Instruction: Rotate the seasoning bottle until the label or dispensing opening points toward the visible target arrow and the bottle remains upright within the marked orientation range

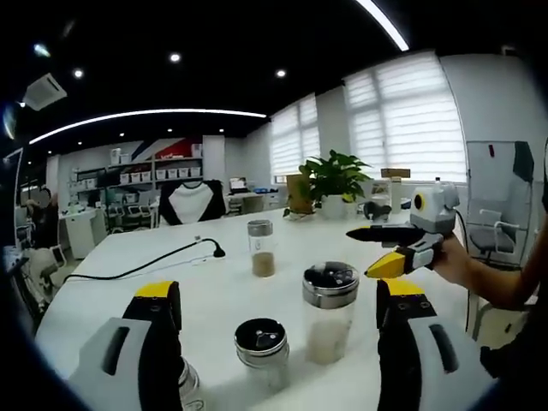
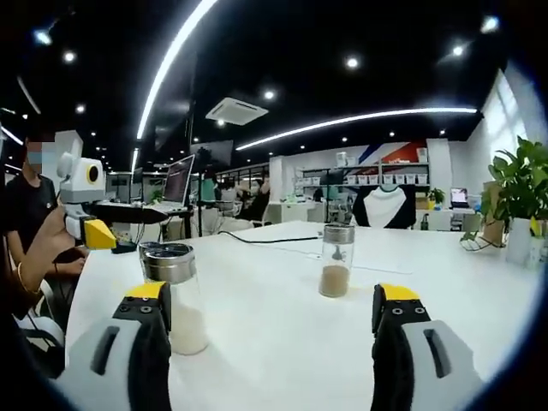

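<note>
On the white table [image 1: 214, 295] stand several seasoning bottles. A tall one with brown powder [image 1: 262, 248] is farthest. A wider one with pale contents and a dark-topped metal lid [image 1: 330, 312] is nearer, beside a short lidded jar [image 1: 261, 342]. My left gripper [image 1: 278, 289] is open just short of these two. The right gripper [image 1: 387, 250] reaches in from the right, held by a hand. In the right gripper view, my right gripper [image 2: 272, 293] is open, with the pale bottle [image 2: 176, 295] by its left jaw and the brown-powder bottle [image 2: 336, 259] farther off.
Another jar [image 1: 190, 387] is half hidden behind my left jaw. A black cable [image 1: 145, 267] crosses the table's left side. A potted plant [image 1: 334, 181] stands at the far edge. A person holds the left gripper [image 2: 86, 214] at the table's left edge.
</note>
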{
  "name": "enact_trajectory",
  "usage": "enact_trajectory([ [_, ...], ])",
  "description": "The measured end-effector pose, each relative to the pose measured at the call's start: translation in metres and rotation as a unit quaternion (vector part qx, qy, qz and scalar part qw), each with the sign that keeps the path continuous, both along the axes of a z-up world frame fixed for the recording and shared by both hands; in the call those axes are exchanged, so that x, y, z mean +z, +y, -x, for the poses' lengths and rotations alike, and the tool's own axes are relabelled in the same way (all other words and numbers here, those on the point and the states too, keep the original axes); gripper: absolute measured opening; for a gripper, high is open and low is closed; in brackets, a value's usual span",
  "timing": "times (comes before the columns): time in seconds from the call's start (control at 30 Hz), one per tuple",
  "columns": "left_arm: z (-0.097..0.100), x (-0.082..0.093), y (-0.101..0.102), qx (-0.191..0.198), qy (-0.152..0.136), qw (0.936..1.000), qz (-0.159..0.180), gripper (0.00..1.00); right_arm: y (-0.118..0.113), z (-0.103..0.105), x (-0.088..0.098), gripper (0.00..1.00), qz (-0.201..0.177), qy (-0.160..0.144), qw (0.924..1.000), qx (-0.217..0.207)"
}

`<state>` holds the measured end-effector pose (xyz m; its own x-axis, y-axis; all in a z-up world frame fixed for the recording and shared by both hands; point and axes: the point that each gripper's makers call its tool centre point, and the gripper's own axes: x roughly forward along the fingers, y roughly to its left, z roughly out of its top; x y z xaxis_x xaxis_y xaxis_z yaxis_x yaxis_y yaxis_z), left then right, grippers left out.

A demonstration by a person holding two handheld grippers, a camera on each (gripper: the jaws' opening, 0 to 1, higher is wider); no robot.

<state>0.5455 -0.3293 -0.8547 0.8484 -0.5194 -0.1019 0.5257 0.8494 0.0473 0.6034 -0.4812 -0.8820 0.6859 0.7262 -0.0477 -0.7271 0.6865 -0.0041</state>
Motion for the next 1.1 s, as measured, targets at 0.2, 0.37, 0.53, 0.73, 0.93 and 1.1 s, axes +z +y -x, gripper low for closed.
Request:
enact_trajectory([
  [0.2, 0.003, -0.002, 0.0, -0.002, 0.001, 1.0, -0.008, 1.0, -0.003, -0.01, 0.006, 0.98, 0.006, -0.009, 0.9999, -0.003],
  [0.37, 0.006, -0.005, 0.0, -0.004, 0.003, 0.9999, -0.011, 1.0, -0.002, -0.025, 0.016, 0.98, 0.007, -0.016, 0.9998, 0.0],
  [0.53, 0.008, -0.005, -0.001, -0.009, 0.003, 0.9999, -0.013, 1.0, 0.001, -0.043, 0.026, 0.97, 0.011, -0.024, 0.9996, 0.008],
  [0.73, 0.012, 0.001, -0.002, -0.018, -0.002, 0.9998, 0.011, 1.0, 0.001, -0.066, 0.035, 0.92, 0.009, -0.034, 0.9994, 0.004],
  [0.93, 0.012, -0.002, -0.001, -0.019, 0.003, 0.9998, 0.009, 1.0, 0.008, -0.093, 0.035, 0.91, 0.013, -0.028, 0.9995, 0.002],
  [1.1, 0.008, -0.005, 0.004, -0.009, 0.008, 0.9999, 0.004, 0.99, 0.012, -0.112, 0.029, 0.89, 0.02, -0.023, 0.9995, -0.004],
])
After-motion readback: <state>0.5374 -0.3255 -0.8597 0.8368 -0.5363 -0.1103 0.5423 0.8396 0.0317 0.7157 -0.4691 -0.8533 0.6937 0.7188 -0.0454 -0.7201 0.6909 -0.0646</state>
